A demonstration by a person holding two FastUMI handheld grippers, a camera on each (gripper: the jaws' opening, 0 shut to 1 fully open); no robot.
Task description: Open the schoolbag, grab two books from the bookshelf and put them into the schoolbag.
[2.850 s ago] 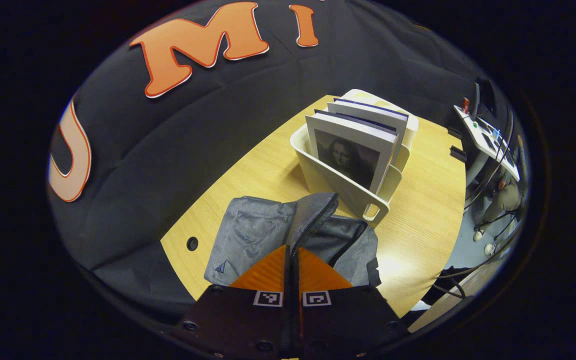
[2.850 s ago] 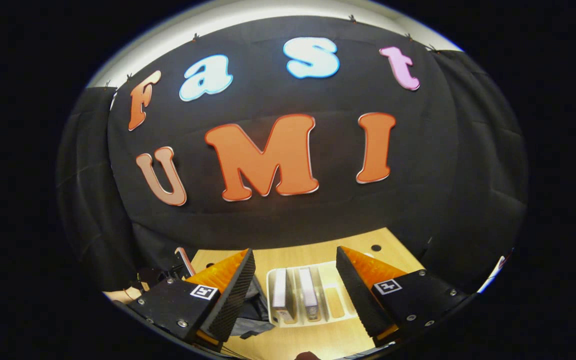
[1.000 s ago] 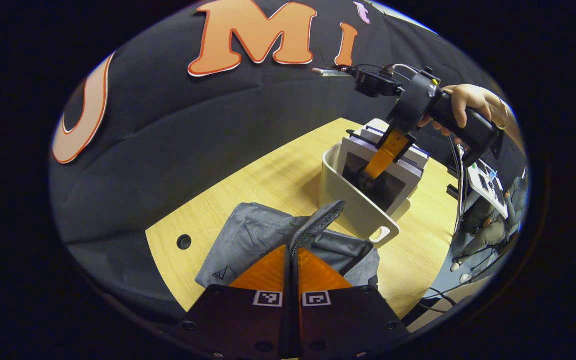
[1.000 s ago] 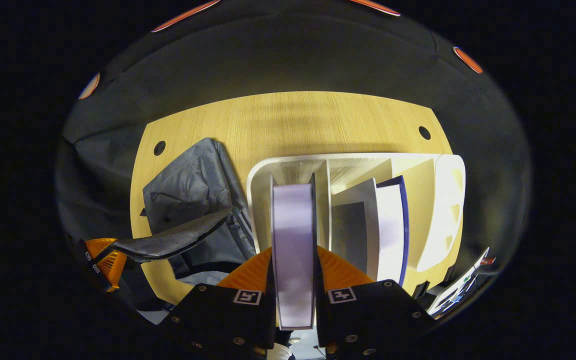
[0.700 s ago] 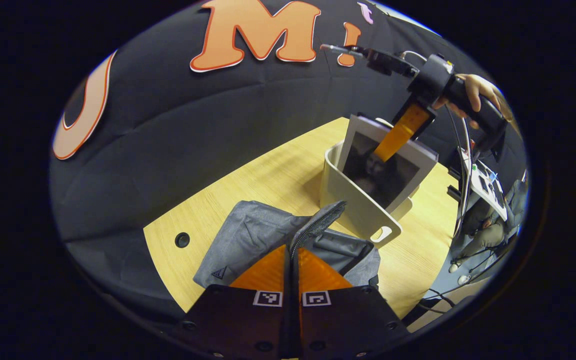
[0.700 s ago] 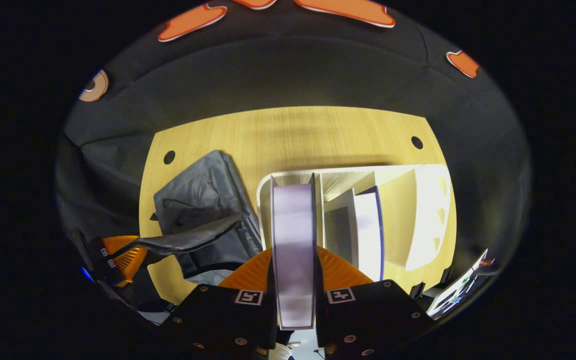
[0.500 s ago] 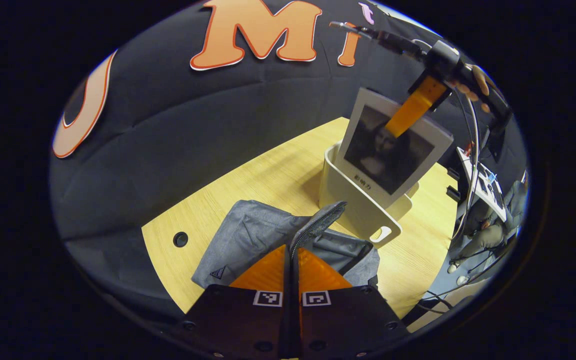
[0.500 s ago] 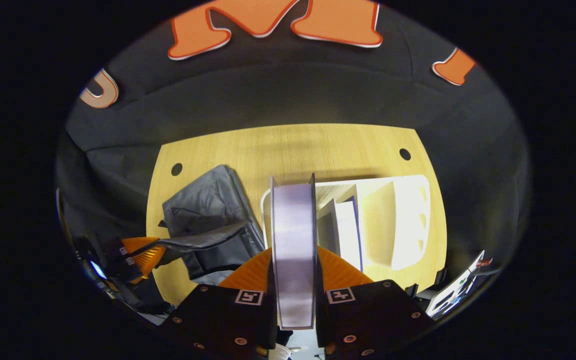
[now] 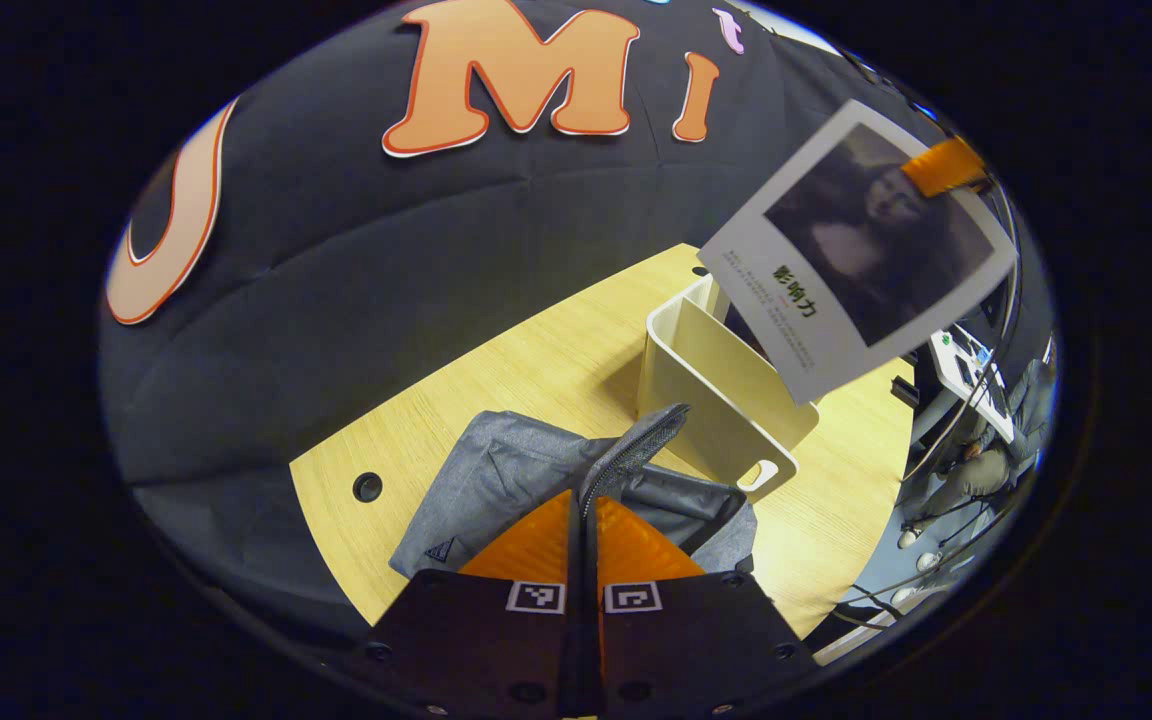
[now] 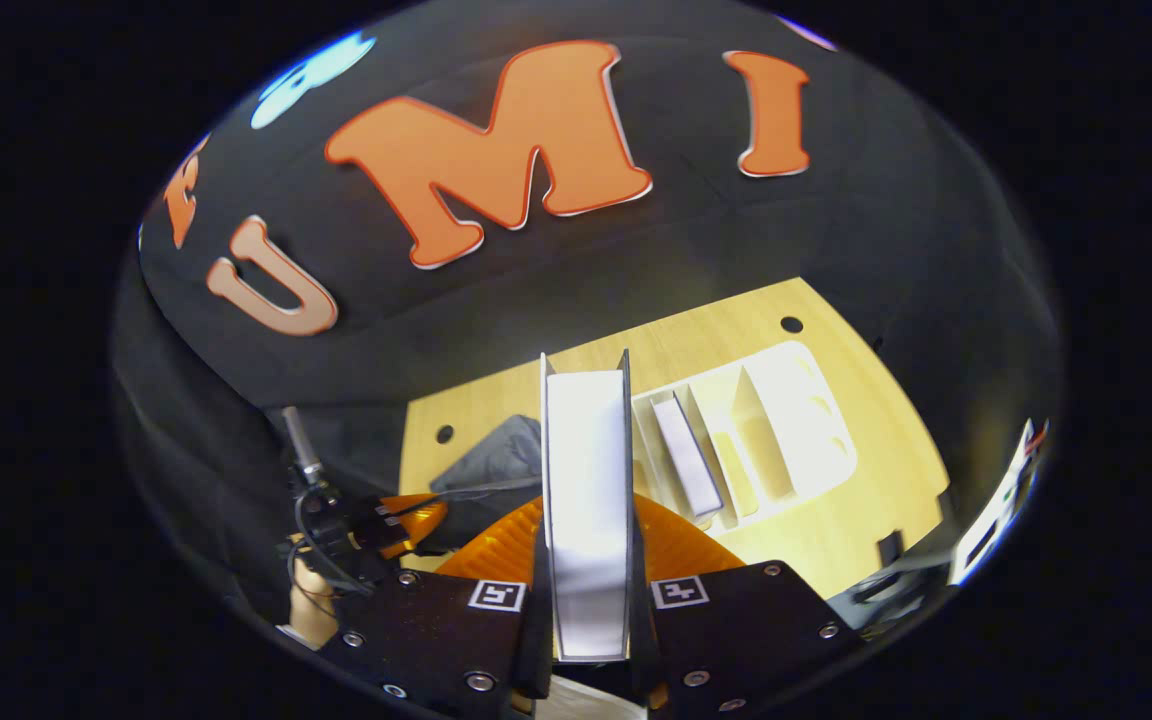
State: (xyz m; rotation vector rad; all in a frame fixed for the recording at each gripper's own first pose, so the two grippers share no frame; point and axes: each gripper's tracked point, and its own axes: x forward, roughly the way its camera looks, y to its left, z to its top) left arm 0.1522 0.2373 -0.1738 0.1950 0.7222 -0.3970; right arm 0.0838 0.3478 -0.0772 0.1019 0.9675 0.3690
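My left gripper [image 9: 584, 520] is clenched on the schoolbag's flap [image 9: 636, 455], holding the schoolbag [image 9: 496, 485] open on the table [image 9: 536, 360] ahead of those jaws. My right gripper [image 10: 586, 560] grasps the first book [image 10: 586, 500] edge-on between its jaws, lifted clear of the bookshelf [image 10: 786, 420] beyond. The left gripper view gives the book's cover; the right gripper view shows the second book [image 10: 686, 455] standing in the bookshelf.

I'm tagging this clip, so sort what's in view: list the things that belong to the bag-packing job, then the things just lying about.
Part of the job:
- grey fabric schoolbag, flap pinched up by the left gripper
- white book with a portrait cover, clamped in the right gripper
- second white book in the cream plastic bookshelf

Just there:
- wooden table
- white desk with cables beyond the table
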